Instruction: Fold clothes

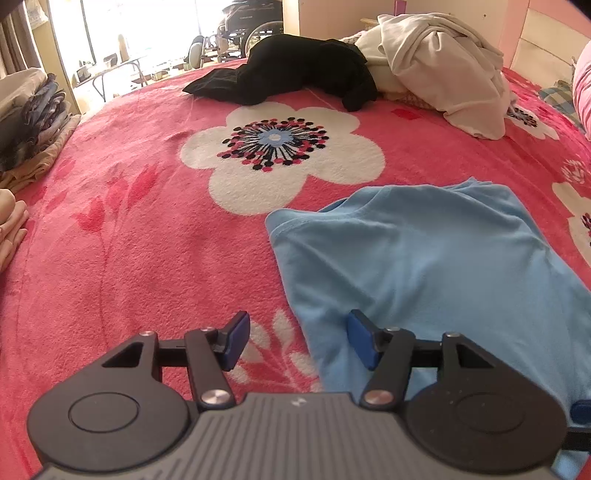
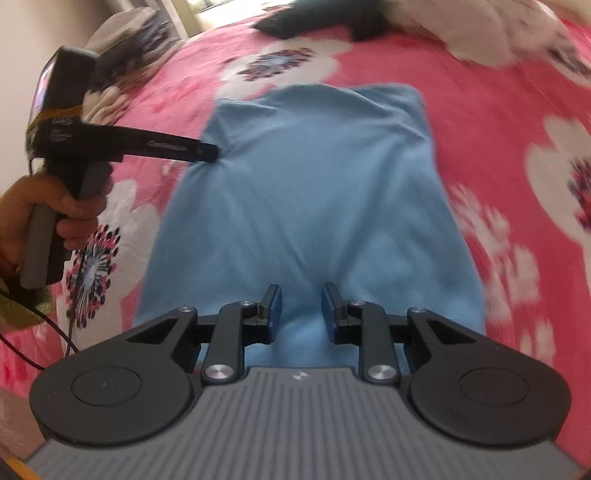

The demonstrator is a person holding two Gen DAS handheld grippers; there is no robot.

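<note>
A light blue shirt (image 1: 424, 258) lies flat on the pink flowered blanket (image 1: 147, 229), folded into a long strip (image 2: 303, 184). My left gripper (image 1: 299, 341) stands open at the shirt's left edge, its right pad over the cloth and its left pad over the blanket. From the right wrist view, the left gripper (image 2: 208, 153) has its tip down on that edge, and creases spread from it. My right gripper (image 2: 301, 310) is at the near end of the shirt. Its jaws are narrowly apart and a bunch of blue cloth fills the gap between them.
A black garment (image 1: 295, 77) and a heap of white clothes (image 1: 443, 74) lie at the bed's far side. A stack of folded clothes (image 1: 29, 110) sits at the left edge. A person's hand (image 2: 70, 210) holds the left gripper's handle. A wheelchair (image 1: 251, 22) stands beyond the bed.
</note>
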